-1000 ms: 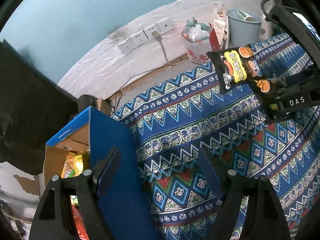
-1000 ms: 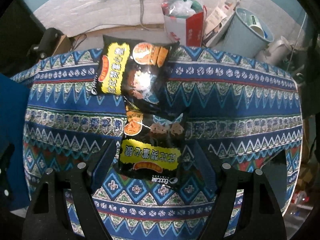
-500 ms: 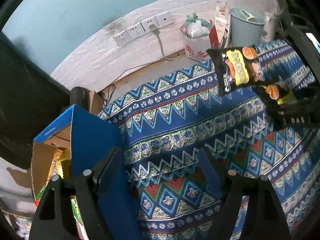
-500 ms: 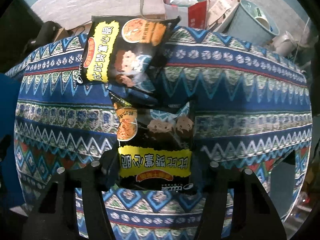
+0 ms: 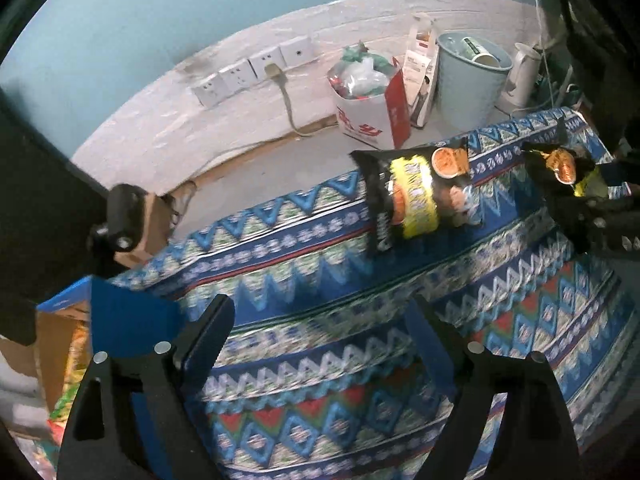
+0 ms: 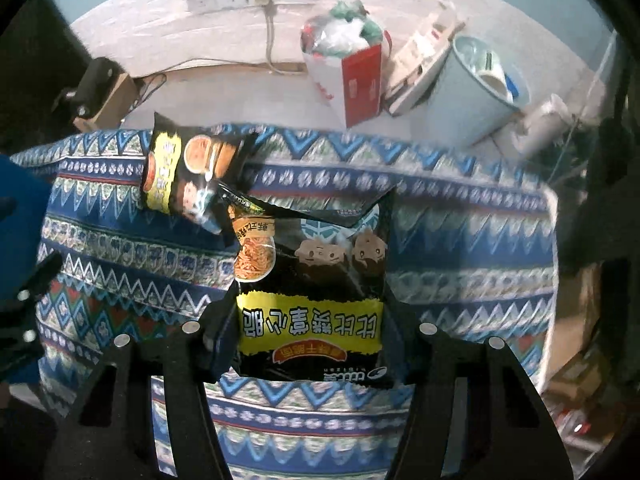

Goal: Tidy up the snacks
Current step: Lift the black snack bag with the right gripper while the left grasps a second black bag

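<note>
My right gripper is shut on a black snack bag with a yellow label and holds it lifted above the patterned blue cloth. The same bag and right gripper show at the right of the left wrist view. A second black snack bag lies flat on the cloth near the far edge; it also shows in the left wrist view. My left gripper is open and empty over the cloth, beside a blue cardboard box holding snacks.
Behind the table on the floor stand a white and red bag of rubbish, a pale blue bin and a white kettle. Wall sockets with a cable are on the wall.
My right gripper closed on the near black bag and lifted it off the cloth. My left gripper tilted and drifted right, away from the blue box.
</note>
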`<state>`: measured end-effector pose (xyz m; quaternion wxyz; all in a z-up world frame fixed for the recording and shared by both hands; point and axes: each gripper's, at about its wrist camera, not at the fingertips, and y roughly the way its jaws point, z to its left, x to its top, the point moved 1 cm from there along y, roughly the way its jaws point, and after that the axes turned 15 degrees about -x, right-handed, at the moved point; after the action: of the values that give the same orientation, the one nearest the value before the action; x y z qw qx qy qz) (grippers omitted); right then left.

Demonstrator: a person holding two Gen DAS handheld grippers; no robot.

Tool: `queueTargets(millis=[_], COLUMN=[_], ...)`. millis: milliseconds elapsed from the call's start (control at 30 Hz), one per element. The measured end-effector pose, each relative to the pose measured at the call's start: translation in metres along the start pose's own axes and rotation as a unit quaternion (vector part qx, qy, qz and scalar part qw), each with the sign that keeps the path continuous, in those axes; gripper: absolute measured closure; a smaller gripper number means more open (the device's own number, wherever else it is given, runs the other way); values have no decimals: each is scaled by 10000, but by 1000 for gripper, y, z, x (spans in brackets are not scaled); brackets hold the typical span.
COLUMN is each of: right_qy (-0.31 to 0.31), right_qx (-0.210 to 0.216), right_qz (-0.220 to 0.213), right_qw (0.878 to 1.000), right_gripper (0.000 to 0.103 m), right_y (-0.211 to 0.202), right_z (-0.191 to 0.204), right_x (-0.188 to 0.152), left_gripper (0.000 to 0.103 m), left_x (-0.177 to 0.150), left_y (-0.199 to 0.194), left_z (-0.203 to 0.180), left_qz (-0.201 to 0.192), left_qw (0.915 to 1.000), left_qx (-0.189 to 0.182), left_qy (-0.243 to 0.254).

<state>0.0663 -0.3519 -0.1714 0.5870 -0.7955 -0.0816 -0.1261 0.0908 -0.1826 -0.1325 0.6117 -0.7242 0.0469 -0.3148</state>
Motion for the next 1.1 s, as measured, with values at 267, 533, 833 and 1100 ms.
queueTargets(millis=[267,533,833,1100], right_qy=[-856,-1097,-827,-961], right_qx=[-246,-417,-242,-255], right_qz=[-180,-249,-221,-257], right_qw=[9959,9928,9960,9947], right_gripper=[44,44,44,44], right_y=[6,23,29,33], right_z=[5,0,-9,0], right_x=[12,17,23,21], left_gripper=[15,15,12,9], left_x=[34,55,65,71], left_y=[31,46,77,89], left_z=[-2,-5,-17,-19], left_qz=[51,-22,156,119], left_qw=[9974,9914,9897,9860], left_qx=[-530,-967,-1026,-1123], left_qy=[-488,-884,-983,-1231])
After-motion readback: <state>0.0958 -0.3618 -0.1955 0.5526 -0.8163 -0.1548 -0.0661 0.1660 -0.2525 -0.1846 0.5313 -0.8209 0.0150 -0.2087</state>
